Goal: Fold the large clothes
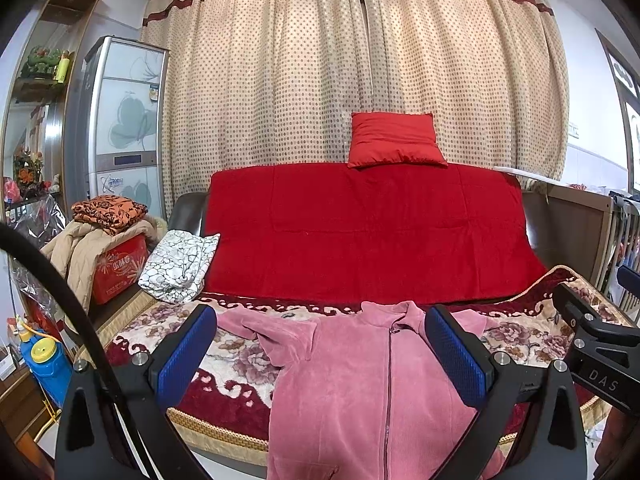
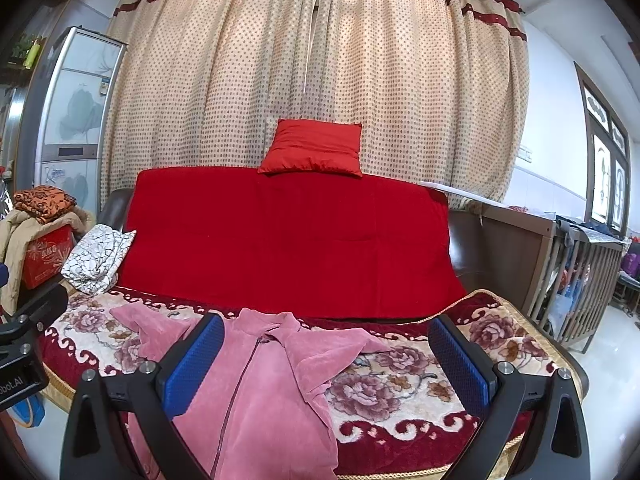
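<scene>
While both tongs hover: nothing is pinched.
Left gripper (image 1: 320,354): jaws spread.
Right gripper (image 2: 326,354): jaws spread.
Pink jacket (image 1: 360,380): zipped, flat on floral blanket (image 2: 400,392), hem over front edge.

The jacket (image 1: 360,380) lies on the sofa (image 1: 520,332) seat, at its front edge. Behind the jacket rises the backrest (image 1: 360,232) — a cushion (image 1: 394,140) sits on top of it, the curtain (image 1: 320,60) behind. Left of the jacket, a pillow (image 1: 178,260) leans at the seat's end; beyond it, a box (image 1: 120,268) under piled clothes (image 1: 108,208).
</scene>
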A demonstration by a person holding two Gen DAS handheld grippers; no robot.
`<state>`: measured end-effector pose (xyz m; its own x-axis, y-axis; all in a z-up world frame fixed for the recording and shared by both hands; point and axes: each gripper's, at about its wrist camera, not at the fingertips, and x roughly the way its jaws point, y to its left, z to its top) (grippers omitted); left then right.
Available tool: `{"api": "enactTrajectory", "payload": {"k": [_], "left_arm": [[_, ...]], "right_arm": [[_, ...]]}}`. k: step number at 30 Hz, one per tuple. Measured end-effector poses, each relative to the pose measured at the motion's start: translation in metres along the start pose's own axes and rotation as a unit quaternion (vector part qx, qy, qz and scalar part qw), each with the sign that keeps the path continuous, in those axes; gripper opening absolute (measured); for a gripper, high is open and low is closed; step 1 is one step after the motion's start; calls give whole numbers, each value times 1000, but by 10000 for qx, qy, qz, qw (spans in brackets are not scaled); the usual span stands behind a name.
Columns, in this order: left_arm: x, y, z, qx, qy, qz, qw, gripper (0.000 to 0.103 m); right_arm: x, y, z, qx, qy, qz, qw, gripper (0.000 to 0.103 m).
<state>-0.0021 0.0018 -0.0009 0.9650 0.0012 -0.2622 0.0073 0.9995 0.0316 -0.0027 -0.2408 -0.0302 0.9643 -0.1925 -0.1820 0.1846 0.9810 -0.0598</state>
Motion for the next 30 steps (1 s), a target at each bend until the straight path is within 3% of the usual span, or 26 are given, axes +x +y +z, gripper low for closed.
{"api": "enactTrajectory", "payload": {"k": [9,30], "left_arm": [[3,1,-3,-5,-167,15,9999,103],[31,1,-18,45,346,125,9993,103]], "right_arm": [[4,0,-1,6,51,-23,10000,103],[31,1,-17,-43,437,-60,9990,103]]}}
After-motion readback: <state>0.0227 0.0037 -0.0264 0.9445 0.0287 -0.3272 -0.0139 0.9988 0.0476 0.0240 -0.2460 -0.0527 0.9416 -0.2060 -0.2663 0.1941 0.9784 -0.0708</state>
